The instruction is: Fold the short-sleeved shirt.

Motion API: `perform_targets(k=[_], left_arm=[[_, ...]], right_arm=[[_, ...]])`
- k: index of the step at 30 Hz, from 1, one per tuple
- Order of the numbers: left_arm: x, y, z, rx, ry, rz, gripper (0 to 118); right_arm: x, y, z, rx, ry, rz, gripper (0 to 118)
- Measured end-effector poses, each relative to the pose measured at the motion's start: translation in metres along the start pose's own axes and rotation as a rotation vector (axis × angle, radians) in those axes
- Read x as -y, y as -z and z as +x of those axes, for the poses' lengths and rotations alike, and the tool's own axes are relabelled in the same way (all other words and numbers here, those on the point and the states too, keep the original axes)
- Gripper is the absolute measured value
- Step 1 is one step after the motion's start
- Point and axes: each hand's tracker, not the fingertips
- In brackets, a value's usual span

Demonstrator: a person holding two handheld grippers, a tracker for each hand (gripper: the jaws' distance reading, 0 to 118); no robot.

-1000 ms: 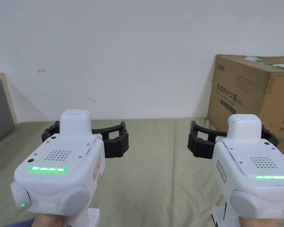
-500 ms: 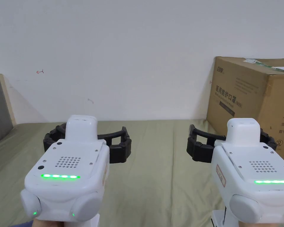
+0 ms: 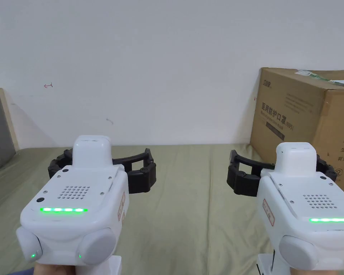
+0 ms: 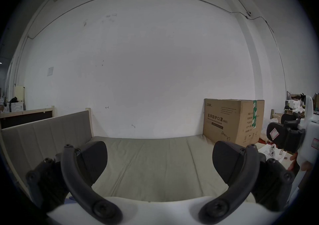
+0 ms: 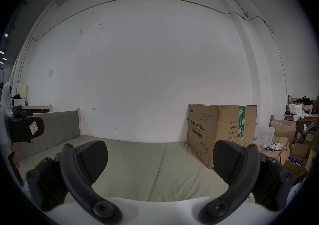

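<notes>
I see dark print on the cardboard box (image 5: 222, 125) right of my right gripper (image 5: 159, 152); a red-framed sticker (image 5: 33, 128) sits on my left gripper (image 4: 159, 159).

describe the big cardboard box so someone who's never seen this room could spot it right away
Start at the white wall behind the olive-green bed. At the bed's far right end, against that wall, stands the cardboard box. It is the one tall brown thing on the bed, with dark print and green tape.

Both tongs (image 4: 159, 159) (image 5: 159, 159) level (jaws apart)
</notes>
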Motion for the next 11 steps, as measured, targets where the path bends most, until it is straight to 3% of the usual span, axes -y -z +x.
perform_targets(k=[11], left_arm=[[0.0057,-0.0026,0.0061,-0.059,0.052,0.044,118]], right_arm=[[0.0007,-0.0009,-0.0017,-0.006,-0.005,0.0,118]])
